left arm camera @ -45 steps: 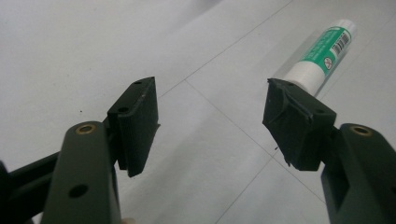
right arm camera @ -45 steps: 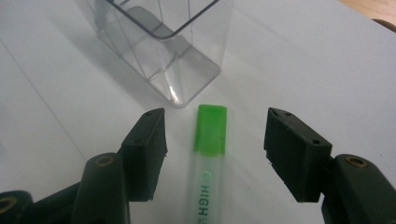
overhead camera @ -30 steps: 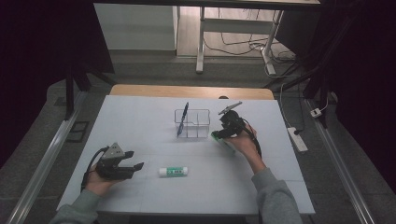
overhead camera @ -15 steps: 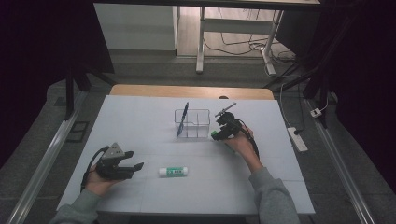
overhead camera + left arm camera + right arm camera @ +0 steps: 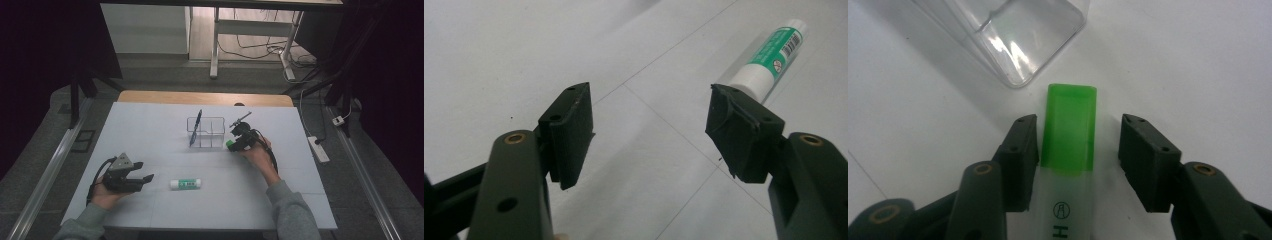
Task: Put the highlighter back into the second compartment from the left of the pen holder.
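A green-capped highlighter lies on the white table just short of a clear plastic organizer. My right gripper straddles it, open: the left jaw touches the cap and a gap shows at the right jaw. In the high view the right gripper sits beside the organizer, which holds a blue pen leaning upright. My left gripper rests open near the table's front left with nothing between its jaws. A white and green glue stick lies just right of it.
The white table has a wooden strip along its far edge. A power strip lies on the floor off the table's right side. Table legs and cables stand beyond the far edge.
My right gripper has shifted slightly left toward the organizer, with the highlighter between its jaws. The left gripper and the glue stick have stayed put.
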`<state>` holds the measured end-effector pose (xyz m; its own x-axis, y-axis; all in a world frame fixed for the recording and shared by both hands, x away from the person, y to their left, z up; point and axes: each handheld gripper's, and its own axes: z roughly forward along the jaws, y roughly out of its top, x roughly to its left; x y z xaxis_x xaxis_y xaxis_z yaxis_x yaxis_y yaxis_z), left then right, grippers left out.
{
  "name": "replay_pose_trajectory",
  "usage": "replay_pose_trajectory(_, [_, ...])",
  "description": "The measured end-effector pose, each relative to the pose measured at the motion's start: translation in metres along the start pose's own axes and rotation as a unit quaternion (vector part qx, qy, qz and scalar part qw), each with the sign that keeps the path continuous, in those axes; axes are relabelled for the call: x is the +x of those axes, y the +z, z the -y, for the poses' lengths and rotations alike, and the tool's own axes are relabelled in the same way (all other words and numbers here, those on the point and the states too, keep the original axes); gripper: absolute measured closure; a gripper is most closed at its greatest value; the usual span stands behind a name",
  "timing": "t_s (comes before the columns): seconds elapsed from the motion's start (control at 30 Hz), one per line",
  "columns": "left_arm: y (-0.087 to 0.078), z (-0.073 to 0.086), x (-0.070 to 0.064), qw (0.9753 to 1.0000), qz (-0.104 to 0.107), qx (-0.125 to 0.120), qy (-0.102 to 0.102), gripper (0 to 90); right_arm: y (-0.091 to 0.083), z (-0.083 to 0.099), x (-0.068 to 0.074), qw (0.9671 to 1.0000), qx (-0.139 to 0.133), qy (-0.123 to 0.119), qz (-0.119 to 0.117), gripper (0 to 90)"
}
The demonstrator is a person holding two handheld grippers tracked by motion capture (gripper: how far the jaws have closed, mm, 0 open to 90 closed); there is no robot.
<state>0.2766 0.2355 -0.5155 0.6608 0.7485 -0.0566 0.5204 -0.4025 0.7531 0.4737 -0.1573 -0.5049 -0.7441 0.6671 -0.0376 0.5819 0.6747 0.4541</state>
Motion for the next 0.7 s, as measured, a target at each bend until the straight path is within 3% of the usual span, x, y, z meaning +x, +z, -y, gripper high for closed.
replay_pose_trajectory(0.2, [0.0,0.0001,0.0001,1.0,0.0,0.0,0.0,35.0,-0.0017,0.0016,0.0032,1.0,-0.001,0.005,0.004,64.1])
replay_pose_trajectory(0.7, [0.0,-0.0002,0.0009,1.0,0.002,-0.003,0.0,35.0,-0.0046,0.0028,0.0031,0.9999,-0.005,0.014,0.001,66.4])
